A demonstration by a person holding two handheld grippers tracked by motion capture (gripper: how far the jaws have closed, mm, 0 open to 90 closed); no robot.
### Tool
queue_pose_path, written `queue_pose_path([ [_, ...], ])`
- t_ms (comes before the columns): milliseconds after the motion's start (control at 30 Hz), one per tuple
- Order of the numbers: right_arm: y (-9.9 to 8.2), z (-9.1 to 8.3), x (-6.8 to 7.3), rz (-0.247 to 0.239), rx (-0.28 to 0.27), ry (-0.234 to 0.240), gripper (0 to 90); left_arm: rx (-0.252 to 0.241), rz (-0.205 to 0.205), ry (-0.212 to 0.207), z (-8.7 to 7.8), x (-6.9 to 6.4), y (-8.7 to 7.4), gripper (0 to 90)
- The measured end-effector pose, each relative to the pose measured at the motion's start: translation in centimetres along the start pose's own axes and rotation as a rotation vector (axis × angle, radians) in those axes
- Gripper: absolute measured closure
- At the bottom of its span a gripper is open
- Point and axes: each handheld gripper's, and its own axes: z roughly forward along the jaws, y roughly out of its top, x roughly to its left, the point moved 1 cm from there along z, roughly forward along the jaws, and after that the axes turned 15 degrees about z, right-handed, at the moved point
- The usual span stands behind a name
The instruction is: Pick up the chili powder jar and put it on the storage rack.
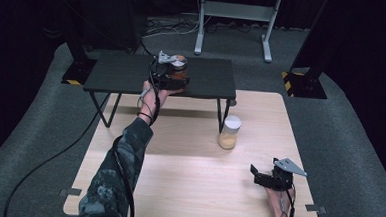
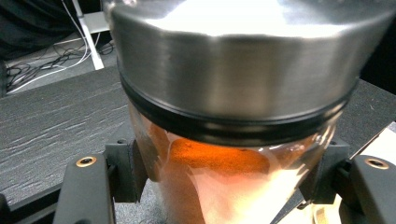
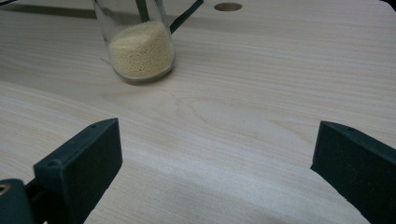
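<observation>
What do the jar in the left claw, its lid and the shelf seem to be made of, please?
Jar: clear glass or plastic, since the orange powder shows through; which one is unclear.
Lid: probably brushed metal, silvery with soft glare.
Shelf: likely black-stained wood or laminate, matte, with visible grain.

spice jar [image 1: 179,67] on shelf [image 1: 122,75], grain jar [image 1: 229,132] on table [image 1: 187,178]
</observation>
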Motion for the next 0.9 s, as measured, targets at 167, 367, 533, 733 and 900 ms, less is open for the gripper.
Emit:
queue_pose_path([
  [167, 0.0, 0.0, 0.0, 0.001, -0.001, 0.0, 0.1, 0.001, -0.002, 0.004, 0.1, -0.1, 0.0, 31.3],
  [367, 0.0, 0.0, 0.0, -0.001, -0.001, 0.0, 0.1, 0.009, 0.002, 0.003, 0.1, -0.1, 0.2, 31.3],
  [533, 0.0, 0.0, 0.0, -0.002, -0.002, 0.001, 0.1, 0.04, 0.015, -0.023, -0.3, 0.1, 0.8, 24.1],
  [733, -0.1, -0.1, 0.0, 0.0, -0.004, 0.0, 0.1, 0.115, 0.029, -0.044, -1.2, -0.1, 1.3, 9.1],
  [900, -0.1, 0.0, 0.0, 0.0, -0.004, 0.0, 0.1, 0.136, 0.03, -0.037, -2.6, -0.5, 0.7, 4.4],
])
